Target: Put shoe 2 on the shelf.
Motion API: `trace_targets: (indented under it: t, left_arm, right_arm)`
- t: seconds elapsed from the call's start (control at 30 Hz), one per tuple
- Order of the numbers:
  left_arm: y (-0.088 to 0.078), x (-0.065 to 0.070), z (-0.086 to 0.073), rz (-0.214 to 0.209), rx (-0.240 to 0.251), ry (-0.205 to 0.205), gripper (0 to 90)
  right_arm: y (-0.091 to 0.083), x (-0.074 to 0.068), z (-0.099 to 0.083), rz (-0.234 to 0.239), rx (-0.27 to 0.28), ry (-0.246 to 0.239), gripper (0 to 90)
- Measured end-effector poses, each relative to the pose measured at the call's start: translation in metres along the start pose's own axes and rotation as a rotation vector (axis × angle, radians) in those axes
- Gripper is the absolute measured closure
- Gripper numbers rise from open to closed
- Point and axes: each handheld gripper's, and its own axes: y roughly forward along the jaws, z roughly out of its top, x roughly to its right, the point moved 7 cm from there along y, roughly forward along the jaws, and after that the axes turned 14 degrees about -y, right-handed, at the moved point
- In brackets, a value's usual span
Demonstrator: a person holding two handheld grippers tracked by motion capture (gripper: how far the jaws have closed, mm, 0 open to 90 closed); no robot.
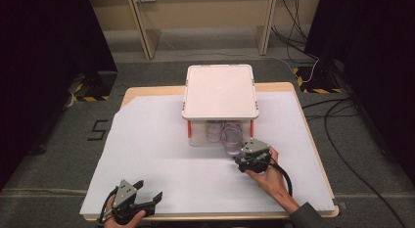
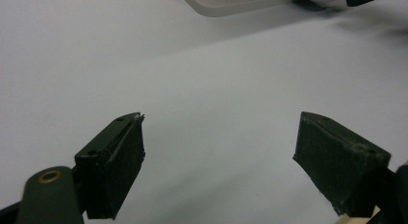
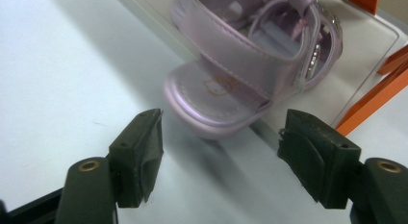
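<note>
Right gripper (image 3: 219, 152): jaws spread wide, nothing held, poised just short of the toe of a pale lilac sandal (image 3: 250, 70). Seen from above at the front edge of a white storage box (image 1: 220, 91) with orange posts (image 1: 189, 128), gripper (image 1: 244, 152) held in the person's right hand (image 1: 268, 171).

Left gripper (image 2: 219, 152): jaws equally wide, empty, resting over bare white sheet (image 2: 144, 65) near the table's front edge; from above, gripper (image 1: 142, 196) well apart from the box.

Position of the sandal: toe projecting out past the box's clear bottom lip (image 3: 365, 75) onto the sheet, heel and strap inside the lower compartment. A second sandal (image 1: 214, 130) visible beside it, deeper in the box. Toe centred between the 2 right jaws, slightly ahead of their tips, not touching either.

Likely hazards, as judgement only:
1. Closing too early: jaws meeting on the thin sole edge alone, sandal slipping free or tipping.
2. Pushing forward before closing: toe shoved back into the compartment, against the second sandal.
3. Pulling at an angle: strap or heel catching on an orange post or the lip, box dragged along the sheet.
4. Smooth, glossy upper: weak grip, possible twist in the jaws.
</note>
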Motion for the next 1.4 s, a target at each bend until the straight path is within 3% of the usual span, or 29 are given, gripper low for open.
trace_targets:
  t: [0.2,0.4,0.5,0.67,1.07,1.4]
  left_arm:
    - [0.0,0.0,0.0,0.0,-0.002,0.005,16.9]
    - [0.001,0.001,-0.001,-0.001,-0.004,0.004,17.0]
    - [0.001,0.0,-0.001,0.002,-0.012,0.007,17.0]
    - [0.002,0.001,-0.002,-0.001,-0.012,0.007,17.0]
    - [0.003,0.001,-0.002,0.003,-0.018,0.008,17.0]
    - [0.002,0.001,-0.002,0.003,-0.016,0.008,17.0]
  right_arm:
    - [0.011,0.001,0.0,0.012,0.003,0.005,38.0]
    - [0.019,0.009,0.003,-0.034,-0.016,-0.012,39.5]
    - [0.022,0.013,0.001,-0.019,-0.01,0.023,39.7]
    - [0.027,0.021,0.005,-0.04,-0.011,0.027,38.7]
    - [0.04,0.039,0.008,-0.058,-0.023,0.087,36.4]
    - [0.042,0.041,0.007,-0.065,-0.018,0.101,36.1]
